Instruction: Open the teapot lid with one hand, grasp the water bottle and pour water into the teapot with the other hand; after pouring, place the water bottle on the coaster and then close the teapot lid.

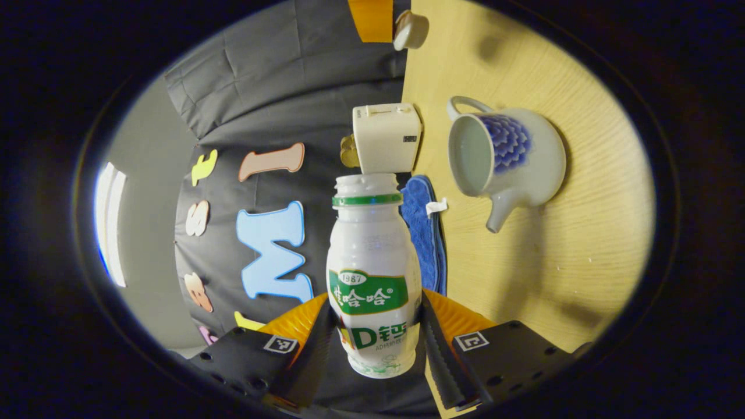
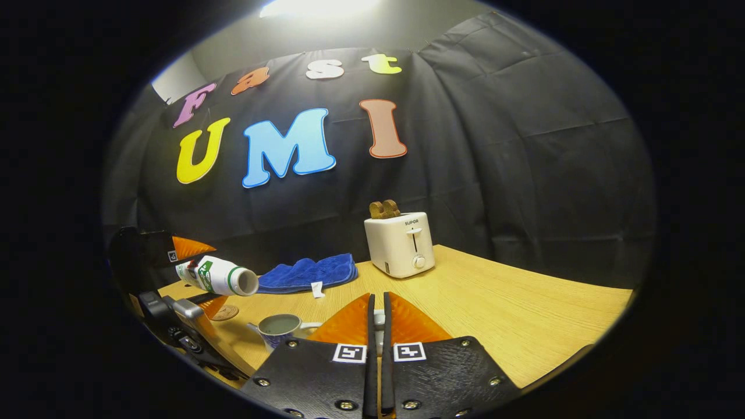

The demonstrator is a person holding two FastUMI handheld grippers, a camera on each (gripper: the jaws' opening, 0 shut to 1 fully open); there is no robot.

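A: While the bottle (image 1: 372, 273) is lying tipped on its side between the left gripper (image 1: 375, 343) fingers, which step is the figure showing?

B: Judging by the tilt, the pouring step is in hand. The left fingers are pressing on both flanks of the bottle, so those jaws are clenched on it. Its uncapped mouth is pointing across the table (image 1: 541, 273) toward the teapot (image 1: 503, 160), which is standing with its top open and a pale, wet-looking inside.

A: Is water running?

B: No stream is showing in either view, so that cannot be told. The bottle's mouth is sitting off to one side of the teapot's opening rather than over it, so the next move is calling for the mouth to be carried above that opening before any further tipping.

A: And the lid?

B: In the left gripper view, the right gripper (image 1: 381, 20) is holding a small pale piece, seemingly the lid (image 1: 412, 30), well apart from the pot. In its own view, the right gripper (image 2: 377, 326) jaws are standing nearly closed with something pale between them.

A: What is lying around them?

B: A brown coaster (image 2: 224, 313) is resting near the teapot; a blue cloth (image 2: 308, 272) and a white toaster (image 2: 400, 243) are sitting farther back.
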